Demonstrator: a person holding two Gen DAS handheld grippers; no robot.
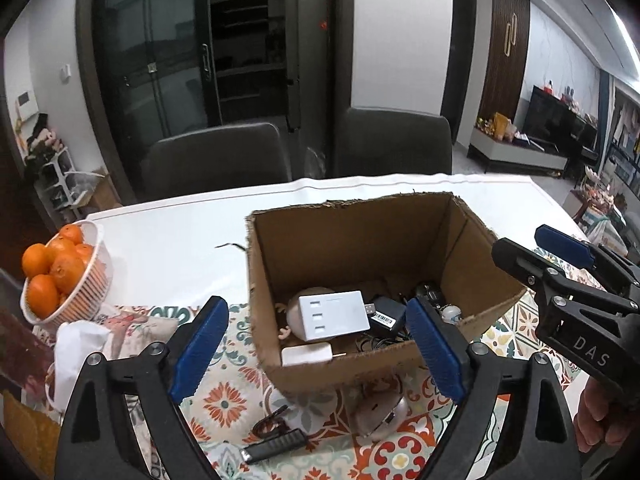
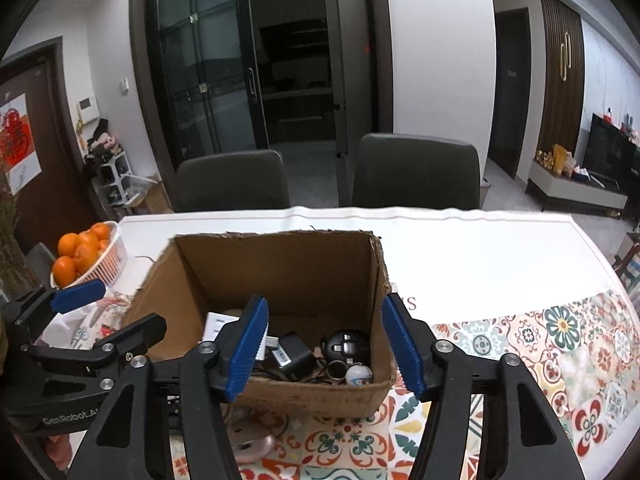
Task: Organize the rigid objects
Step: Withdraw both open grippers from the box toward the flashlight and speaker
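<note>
An open cardboard box stands on the table; it also shows in the right wrist view. Inside lie a white power strip, a black adapter, a black round gadget, a small white ball and cables. My left gripper is open and empty in front of the box. My right gripper is open and empty over the box's near wall. A pink mouse, a black clip and dark glasses lie on the cloth before the box.
A white basket of oranges stands at the left. A white bag lies near it. Two grey chairs stand behind the table. The patterned cloth covers the near side of the white table.
</note>
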